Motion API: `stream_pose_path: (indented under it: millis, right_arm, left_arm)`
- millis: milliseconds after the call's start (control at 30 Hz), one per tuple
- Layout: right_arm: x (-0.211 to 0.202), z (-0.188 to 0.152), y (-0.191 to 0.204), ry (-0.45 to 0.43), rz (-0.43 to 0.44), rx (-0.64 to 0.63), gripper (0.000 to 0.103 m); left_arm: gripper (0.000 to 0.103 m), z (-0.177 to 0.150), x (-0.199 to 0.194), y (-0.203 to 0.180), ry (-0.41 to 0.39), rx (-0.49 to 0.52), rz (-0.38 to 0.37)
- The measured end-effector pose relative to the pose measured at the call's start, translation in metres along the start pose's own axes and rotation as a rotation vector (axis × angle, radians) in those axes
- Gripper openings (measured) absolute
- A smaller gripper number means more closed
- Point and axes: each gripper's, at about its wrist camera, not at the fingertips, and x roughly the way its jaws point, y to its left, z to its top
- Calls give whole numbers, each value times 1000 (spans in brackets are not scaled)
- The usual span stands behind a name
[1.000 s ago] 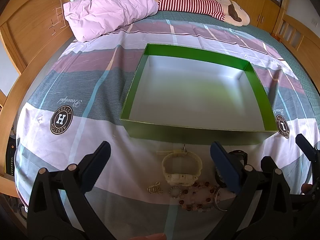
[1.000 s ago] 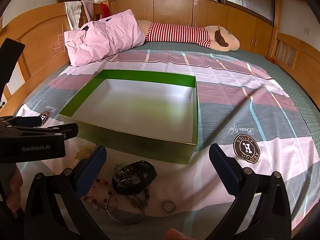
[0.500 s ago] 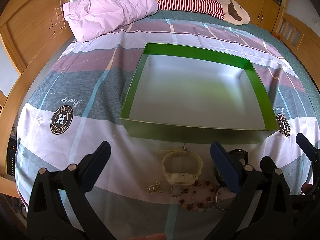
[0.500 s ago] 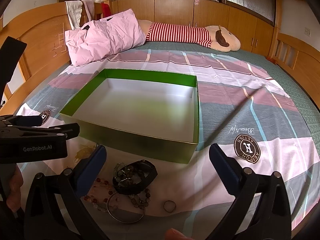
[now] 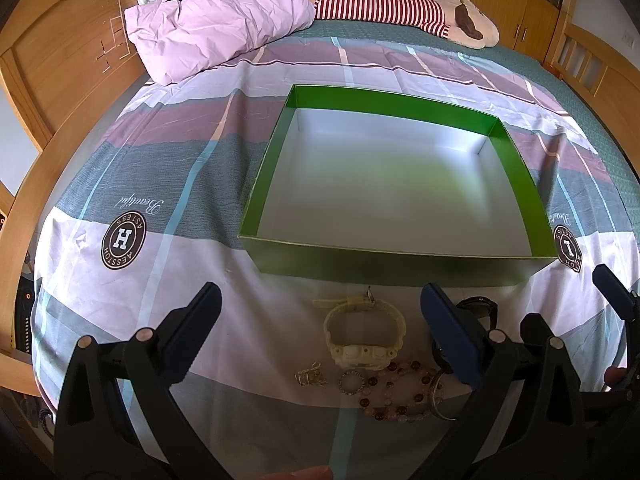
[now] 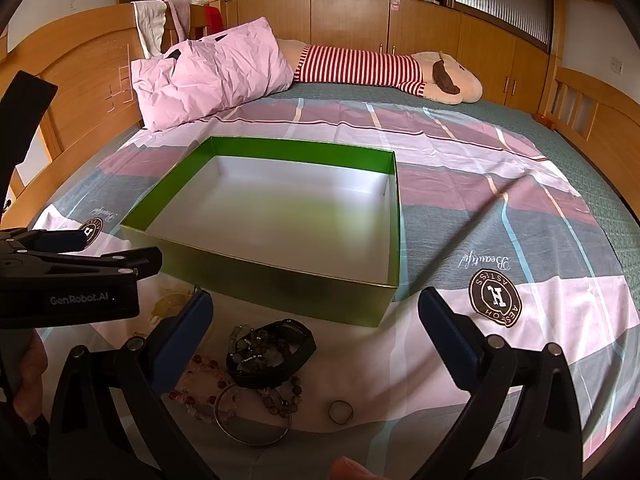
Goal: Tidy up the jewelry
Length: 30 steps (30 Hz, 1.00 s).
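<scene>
An empty green box [image 5: 400, 110] with a white inside stands on the bed; it also shows in the right wrist view [image 6: 296, 296]. In front of it lie a cream watch [image 5: 364, 334], a beaded bracelet [image 5: 396, 394], a small sparkly ring [image 5: 351, 383] and a silver charm [image 5: 310, 376]. The right wrist view shows a black watch [image 6: 272, 354], a metal bangle [image 6: 252, 420], beads [image 6: 200, 384] and a ring [image 6: 341, 411]. My left gripper [image 5: 320, 336] is open above the cream watch. My right gripper [image 6: 316, 344] is open above the black watch.
A patterned sheet [image 5: 160, 184] covers the bed. A pink pillow [image 5: 216, 20] and a striped plush toy [image 5: 384, 0] lie at the far end. Wooden bed frame [image 5: 52, 60] at the left. The left gripper's body [image 6: 68, 276] shows in the right wrist view.
</scene>
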Motion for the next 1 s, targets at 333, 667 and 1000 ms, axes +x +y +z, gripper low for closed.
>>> stream_pose_path:
  millis: [333,667,1000]
  right_arm:
    - [0,0,0,-1,0,-2,102]
    - [0,0,0,0,-1,-4,102]
    - [0,0,0,1,0,-4,102]
  left_arm:
    - [101,0,0,0,0,0,1]
    - [101,0,1,-2,4,6,5]
    - [101,-1,1,-2,6,9,7]
